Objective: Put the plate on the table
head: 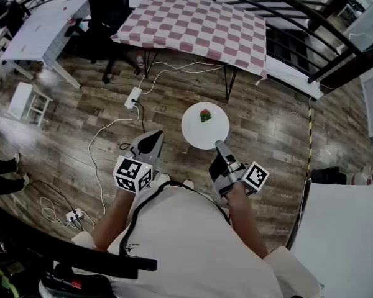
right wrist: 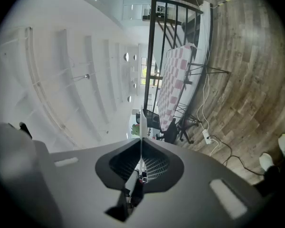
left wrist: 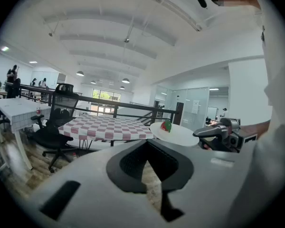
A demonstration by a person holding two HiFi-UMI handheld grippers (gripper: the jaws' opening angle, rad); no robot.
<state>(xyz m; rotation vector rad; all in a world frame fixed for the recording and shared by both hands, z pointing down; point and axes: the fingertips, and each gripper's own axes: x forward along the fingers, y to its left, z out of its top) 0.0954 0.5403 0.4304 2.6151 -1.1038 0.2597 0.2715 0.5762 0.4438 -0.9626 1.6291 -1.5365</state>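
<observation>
My right gripper (head: pixel 219 145) clamps the plate (head: pixel 196 132) by its near rim, mid-air short of the checked table (head: pixel 199 23), left gripper (head: pixel 150 143) closed empty; I reckon that thin edge-grip could tip it, rolling the red fruit (head: pixel 205 115) off.

plate (head: pixel 202 135) smooth and glossy white; table (head: pixel 196 27) draped in checked cloth; floor (head: pixel 99 98) of matt wood planks.

Open-plan office, swivel chair (head: pixel 109 11), white desk (head: pixel 40 25), checked table (head: pixel 199 27), railing (left wrist: pixel 115 111), glass partitions (left wrist: pixel 195 112).
</observation>
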